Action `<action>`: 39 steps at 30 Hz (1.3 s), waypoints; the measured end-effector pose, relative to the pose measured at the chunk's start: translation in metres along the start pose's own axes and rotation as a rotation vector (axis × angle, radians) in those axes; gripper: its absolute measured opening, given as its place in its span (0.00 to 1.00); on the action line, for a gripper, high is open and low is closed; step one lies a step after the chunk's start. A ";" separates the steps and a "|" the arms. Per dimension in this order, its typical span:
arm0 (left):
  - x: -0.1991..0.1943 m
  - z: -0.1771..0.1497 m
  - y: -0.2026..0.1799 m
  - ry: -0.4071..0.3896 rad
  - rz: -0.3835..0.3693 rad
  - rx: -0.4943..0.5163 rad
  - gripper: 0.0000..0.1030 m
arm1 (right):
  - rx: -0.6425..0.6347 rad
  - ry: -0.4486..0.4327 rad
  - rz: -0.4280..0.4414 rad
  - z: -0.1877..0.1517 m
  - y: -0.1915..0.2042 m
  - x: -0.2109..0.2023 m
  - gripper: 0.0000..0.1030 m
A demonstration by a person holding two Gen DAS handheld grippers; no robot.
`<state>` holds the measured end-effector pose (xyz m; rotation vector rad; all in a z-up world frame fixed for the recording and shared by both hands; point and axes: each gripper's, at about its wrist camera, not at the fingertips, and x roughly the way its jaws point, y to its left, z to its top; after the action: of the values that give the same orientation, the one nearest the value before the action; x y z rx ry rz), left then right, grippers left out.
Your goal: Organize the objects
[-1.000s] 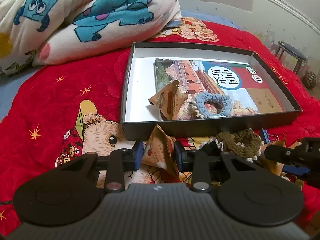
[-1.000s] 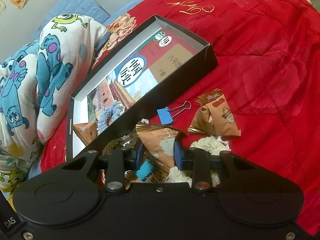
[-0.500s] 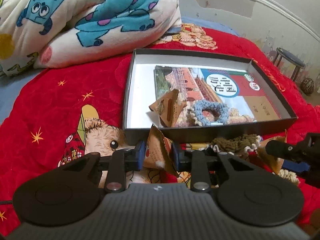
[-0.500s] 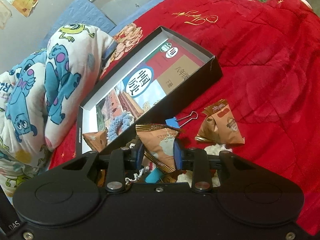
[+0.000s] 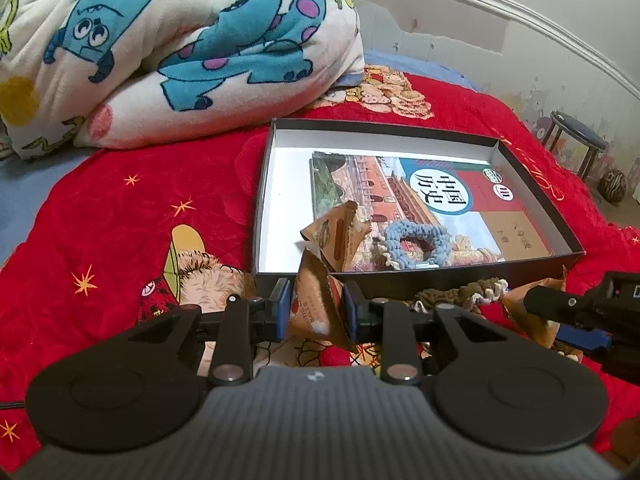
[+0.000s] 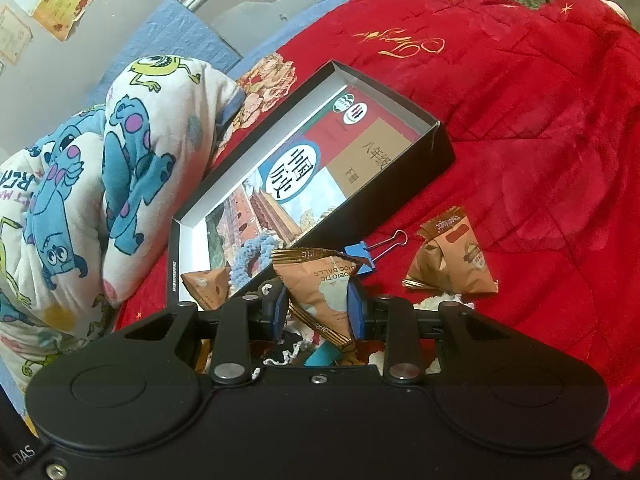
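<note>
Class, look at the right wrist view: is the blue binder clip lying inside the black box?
No, the blue binder clip lies on the red blanket outside the black box.

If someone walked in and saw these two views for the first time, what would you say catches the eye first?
Probably the black box lying open on the red blanket, with a history textbook, a blue scrunchie and a snack packet inside. Next, each gripper's jaws pinch a brown snack packet: the left gripper and the right gripper. A monster-print quilt is heaped behind.
</note>
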<state>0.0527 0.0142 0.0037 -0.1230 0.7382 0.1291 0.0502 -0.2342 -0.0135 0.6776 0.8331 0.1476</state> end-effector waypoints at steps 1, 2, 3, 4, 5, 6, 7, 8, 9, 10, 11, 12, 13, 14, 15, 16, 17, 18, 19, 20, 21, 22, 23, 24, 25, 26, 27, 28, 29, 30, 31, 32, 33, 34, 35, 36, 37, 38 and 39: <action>-0.001 0.000 0.000 -0.005 0.000 0.000 0.31 | 0.001 -0.001 0.000 0.000 0.000 0.000 0.29; -0.003 0.001 0.001 -0.009 0.000 0.000 0.31 | 0.000 -0.001 -0.001 0.000 0.000 0.000 0.29; -0.004 0.001 0.001 -0.014 0.000 -0.002 0.31 | -0.001 0.000 -0.002 0.000 0.001 0.000 0.29; -0.005 0.001 0.001 -0.017 0.000 -0.003 0.31 | -0.002 0.000 -0.001 0.000 0.001 0.000 0.29; -0.006 0.002 0.002 -0.021 0.000 -0.003 0.31 | -0.001 0.000 0.000 0.000 0.001 0.000 0.29; -0.008 0.002 0.002 -0.030 0.001 -0.001 0.31 | -0.001 -0.001 0.002 0.000 0.002 -0.001 0.29; -0.009 0.002 0.001 -0.038 0.004 0.001 0.31 | -0.001 -0.003 0.006 0.000 0.002 -0.001 0.29; -0.011 0.003 0.001 -0.046 0.006 0.003 0.31 | 0.000 -0.004 0.010 0.000 0.002 -0.002 0.29; -0.012 0.003 0.001 -0.051 0.004 0.003 0.31 | 0.000 -0.005 0.013 0.000 0.002 -0.002 0.29; -0.012 0.004 0.002 -0.053 0.000 0.003 0.31 | 0.001 -0.005 0.015 0.000 0.002 -0.002 0.29; -0.013 0.004 0.002 -0.054 -0.006 0.001 0.31 | 0.001 -0.003 0.017 0.001 0.003 -0.002 0.29; -0.013 0.004 0.002 -0.055 -0.010 -0.001 0.31 | 0.000 -0.002 0.021 0.001 0.003 -0.002 0.29; -0.013 0.004 0.001 -0.054 -0.011 -0.001 0.31 | -0.001 -0.002 0.024 0.001 0.004 -0.002 0.29; -0.012 0.004 0.001 -0.052 -0.012 0.001 0.31 | 0.000 -0.003 0.027 0.002 0.004 -0.001 0.29; -0.012 0.004 0.001 -0.052 -0.014 0.002 0.31 | 0.001 -0.001 0.030 0.002 0.004 -0.001 0.29; -0.011 0.004 0.000 -0.051 -0.014 0.003 0.31 | 0.005 0.002 0.033 0.003 0.004 0.000 0.29; -0.011 0.004 0.000 -0.050 -0.014 0.002 0.31 | 0.010 0.004 0.038 0.003 0.004 0.000 0.29; -0.010 0.004 0.000 -0.048 -0.018 0.002 0.31 | 0.015 0.006 0.042 0.004 0.004 0.001 0.29; -0.010 0.004 0.000 -0.047 -0.021 0.001 0.31 | 0.018 0.008 0.046 0.004 0.004 0.001 0.29; -0.010 0.004 0.000 -0.048 -0.025 0.000 0.31 | 0.020 0.009 0.052 0.005 0.004 0.002 0.29; -0.010 0.004 0.000 -0.050 -0.031 0.001 0.31 | 0.020 0.011 0.057 0.005 0.004 0.002 0.29; -0.011 0.004 -0.001 -0.052 -0.034 0.004 0.31 | 0.021 0.013 0.062 0.006 0.005 0.002 0.29; -0.011 0.004 -0.002 -0.055 -0.037 0.008 0.31 | 0.021 0.015 0.070 0.006 0.005 0.002 0.29; -0.012 0.003 -0.003 -0.060 -0.039 0.011 0.31 | 0.021 0.019 0.079 0.006 0.006 0.003 0.29; -0.012 0.003 -0.004 -0.064 -0.040 0.015 0.31 | 0.020 0.022 0.087 0.007 0.007 0.003 0.29; -0.012 0.003 -0.005 -0.065 -0.041 0.018 0.31 | 0.017 0.024 0.093 0.007 0.008 0.003 0.29; -0.013 0.003 -0.006 -0.066 -0.042 0.018 0.31 | 0.015 0.025 0.097 0.007 0.009 0.003 0.29; -0.013 0.003 -0.006 -0.065 -0.045 0.017 0.31 | 0.015 0.028 0.102 0.008 0.009 0.004 0.29; -0.013 0.003 -0.006 -0.064 -0.050 0.018 0.31 | 0.017 0.029 0.106 0.008 0.010 0.004 0.29; -0.013 0.003 -0.007 -0.065 -0.050 0.020 0.31 | 0.020 0.029 0.110 0.008 0.009 0.003 0.29; -0.013 0.003 -0.007 -0.068 -0.046 0.023 0.31 | 0.023 0.027 0.111 0.010 0.008 0.003 0.29; -0.012 0.003 -0.008 -0.070 -0.042 0.030 0.31 | 0.029 0.023 0.109 0.011 0.006 0.002 0.29; -0.011 0.003 -0.009 -0.070 -0.037 0.035 0.31 | 0.039 0.019 0.106 0.013 0.004 0.002 0.29; -0.010 0.003 -0.010 -0.068 -0.035 0.037 0.31 | 0.055 0.014 0.106 0.016 0.000 0.001 0.29; -0.010 0.003 -0.010 -0.067 -0.037 0.036 0.30 | 0.072 0.009 0.110 0.019 -0.004 0.000 0.29; -0.011 0.003 -0.010 -0.068 -0.039 0.035 0.30 | 0.090 0.006 0.115 0.022 -0.007 -0.001 0.29; -0.012 0.003 -0.009 -0.073 -0.039 0.036 0.30 | 0.105 0.003 0.117 0.024 -0.011 -0.001 0.29; -0.013 0.003 -0.010 -0.082 -0.036 0.042 0.30 | 0.118 -0.001 0.114 0.027 -0.014 -0.002 0.29; -0.015 0.003 -0.010 -0.090 -0.034 0.048 0.30 | 0.123 -0.006 0.108 0.029 -0.016 -0.002 0.29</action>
<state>0.0454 0.0037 0.0164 -0.0838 0.6488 0.0843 0.0675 -0.2619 -0.0085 0.8390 0.8052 0.1924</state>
